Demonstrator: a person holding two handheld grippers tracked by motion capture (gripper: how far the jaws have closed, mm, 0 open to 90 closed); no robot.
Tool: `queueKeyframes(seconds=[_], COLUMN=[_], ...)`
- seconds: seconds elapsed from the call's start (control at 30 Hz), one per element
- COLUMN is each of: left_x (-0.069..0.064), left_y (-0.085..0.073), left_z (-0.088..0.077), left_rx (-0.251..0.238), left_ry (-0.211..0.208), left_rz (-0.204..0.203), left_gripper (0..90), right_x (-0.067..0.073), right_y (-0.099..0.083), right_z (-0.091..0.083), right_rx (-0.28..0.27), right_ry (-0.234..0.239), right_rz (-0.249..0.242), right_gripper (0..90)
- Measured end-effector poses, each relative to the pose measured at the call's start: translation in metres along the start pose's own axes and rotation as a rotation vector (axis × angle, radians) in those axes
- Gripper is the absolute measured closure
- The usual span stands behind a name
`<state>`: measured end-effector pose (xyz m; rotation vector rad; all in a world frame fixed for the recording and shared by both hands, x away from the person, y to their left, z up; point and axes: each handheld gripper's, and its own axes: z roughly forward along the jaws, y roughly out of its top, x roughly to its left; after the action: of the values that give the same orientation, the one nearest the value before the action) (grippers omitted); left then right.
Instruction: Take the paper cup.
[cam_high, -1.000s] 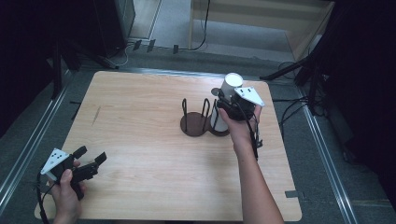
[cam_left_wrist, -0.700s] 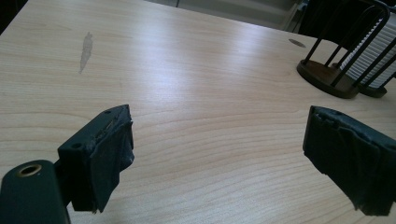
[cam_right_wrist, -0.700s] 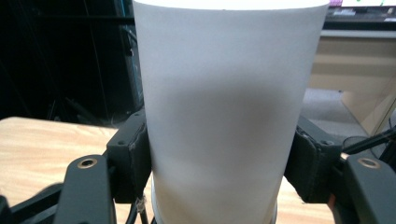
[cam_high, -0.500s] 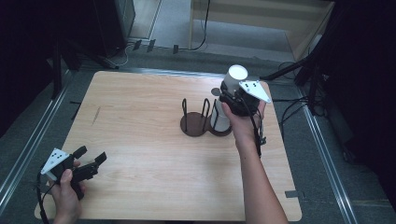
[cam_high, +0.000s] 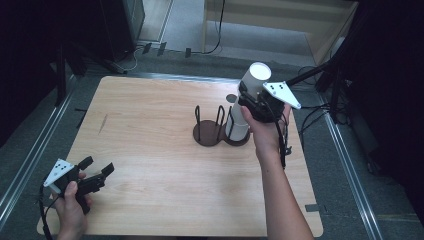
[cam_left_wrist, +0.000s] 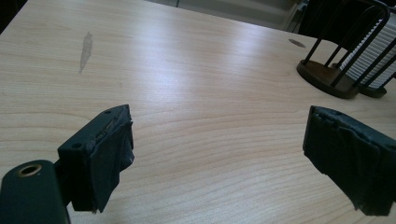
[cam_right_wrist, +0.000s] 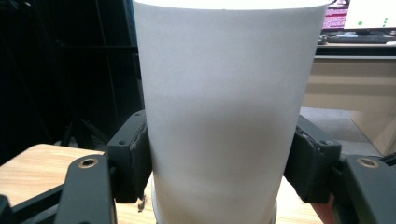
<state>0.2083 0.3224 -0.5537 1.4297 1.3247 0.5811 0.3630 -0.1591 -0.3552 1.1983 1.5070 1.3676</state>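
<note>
This looks like a lab or test room. A plain wooden tabletop (cam_high: 150, 145) stands on grey carpet (cam_high: 185, 30), with metal rails (cam_high: 345, 150) beside it and black cables (cam_high: 215, 30) on the floor. A computer screen (cam_right_wrist: 369, 14) glows on a desk behind.

1. Light wooden table (cam_high: 150, 150) under both grippers, with a dark streak (cam_left_wrist: 85, 49) on its grain;
2. Grey carpeted floor (cam_high: 30, 150) around;
3. Pale wooden furniture (cam_high: 280, 20) beyond, cables (cam_high: 212, 47) trailing;
4. Dark surroundings either side.
</note>
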Motion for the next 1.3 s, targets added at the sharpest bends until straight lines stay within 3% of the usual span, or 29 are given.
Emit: queueKeyframes(seconds=[0.3,0.73,0.93,1.3], left_x=[0.000,0.000,0.000,-0.001], left_y=[0.000,0.000,0.000,0.000], left_z=[0.000,0.000,0.000,0.000], left_rx=[-0.001,-0.006,-0.001,-0.002], left_ry=[0.002,0.005,0.004,0.004], left_rz=[0.000,-0.002,0.001,0.002], left_gripper=[8.9,8.9,8.9,8.9], right_x=[-0.001,-0.010,-0.010,-0.016], right_y=[0.002,-0.012,-0.027,-0.061], right_z=[-0.020,-0.053,-0.067,-0.084], right_rx=[-0.015,-0.009,0.010,0.046], right_ry=[0.034,0.070,0.069,0.069], right_rz=[0.008,0.024,0.005,0.024], right_gripper=[32.4,32.4,32.3,32.5])
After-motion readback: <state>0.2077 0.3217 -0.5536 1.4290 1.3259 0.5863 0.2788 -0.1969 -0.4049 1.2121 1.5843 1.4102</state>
